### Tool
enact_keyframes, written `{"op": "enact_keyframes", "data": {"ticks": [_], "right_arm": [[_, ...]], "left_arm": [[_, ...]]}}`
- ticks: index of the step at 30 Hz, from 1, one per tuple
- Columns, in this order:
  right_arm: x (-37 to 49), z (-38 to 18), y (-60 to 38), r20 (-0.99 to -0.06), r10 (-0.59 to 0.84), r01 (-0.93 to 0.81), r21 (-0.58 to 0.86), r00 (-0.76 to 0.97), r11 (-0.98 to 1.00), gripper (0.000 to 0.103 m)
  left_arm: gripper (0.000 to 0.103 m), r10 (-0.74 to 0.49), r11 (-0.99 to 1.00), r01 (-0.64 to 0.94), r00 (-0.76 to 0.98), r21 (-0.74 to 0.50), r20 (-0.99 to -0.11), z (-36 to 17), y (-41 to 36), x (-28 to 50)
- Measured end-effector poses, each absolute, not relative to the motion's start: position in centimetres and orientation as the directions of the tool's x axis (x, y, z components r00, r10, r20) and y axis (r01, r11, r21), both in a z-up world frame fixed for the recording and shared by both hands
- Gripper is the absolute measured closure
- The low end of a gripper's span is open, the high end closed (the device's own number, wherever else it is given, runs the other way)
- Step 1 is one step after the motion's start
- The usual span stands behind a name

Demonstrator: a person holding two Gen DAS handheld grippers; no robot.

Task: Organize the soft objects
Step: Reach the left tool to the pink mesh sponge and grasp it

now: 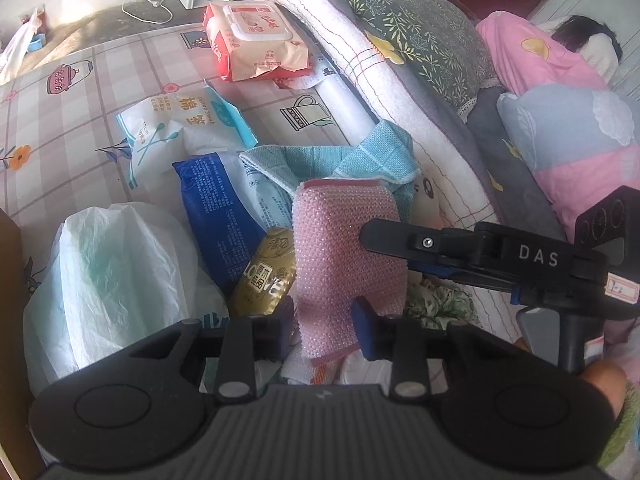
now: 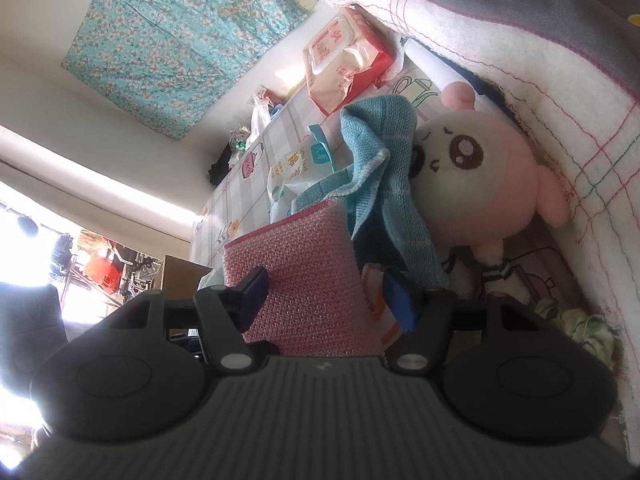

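A pink textured sponge stands upright among the clutter on the bed. My left gripper is shut on its lower end, with a blue pad pressed against each side. In the right wrist view the same sponge sits between the fingers of my right gripper. The left pad touches it and the right pad stands off it, so this gripper is open. Behind the sponge a teal cloth drapes over a pink plush doll. From the left wrist view the right gripper reaches in from the right.
A white plastic bag, a blue pack, a gold packet, a cotton-swab bag and a wet-wipes pack lie on the patterned sheet. A folded white quilt borders the right. A person lies beyond it.
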State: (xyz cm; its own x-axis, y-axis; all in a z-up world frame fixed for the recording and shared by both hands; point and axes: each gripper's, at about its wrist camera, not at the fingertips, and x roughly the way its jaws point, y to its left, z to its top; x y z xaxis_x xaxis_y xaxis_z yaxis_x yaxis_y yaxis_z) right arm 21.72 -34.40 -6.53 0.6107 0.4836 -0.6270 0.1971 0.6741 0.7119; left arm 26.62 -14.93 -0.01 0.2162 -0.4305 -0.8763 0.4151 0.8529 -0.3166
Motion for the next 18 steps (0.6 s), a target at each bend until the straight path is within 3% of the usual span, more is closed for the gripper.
{"op": "enact_keyframes", "data": {"ticks": [10,18], "right_arm": [[20.4,-3.4,-31.8,-0.653,0.426,0.144,0.634,0.627,0.76,0.047],[17.5,3.0,-28.6,-0.602,0.425,0.035,0.602,0.676,0.798,0.046]], "left_arm": [[0.074,-0.462,0.837,0.436,0.24,-0.331,-0.854,1.2,-14.6,25.4],[0.074,-0.503,0.827,0.455,0.338,-0.33,-0.796,6.2,-10.8,21.8]]}}
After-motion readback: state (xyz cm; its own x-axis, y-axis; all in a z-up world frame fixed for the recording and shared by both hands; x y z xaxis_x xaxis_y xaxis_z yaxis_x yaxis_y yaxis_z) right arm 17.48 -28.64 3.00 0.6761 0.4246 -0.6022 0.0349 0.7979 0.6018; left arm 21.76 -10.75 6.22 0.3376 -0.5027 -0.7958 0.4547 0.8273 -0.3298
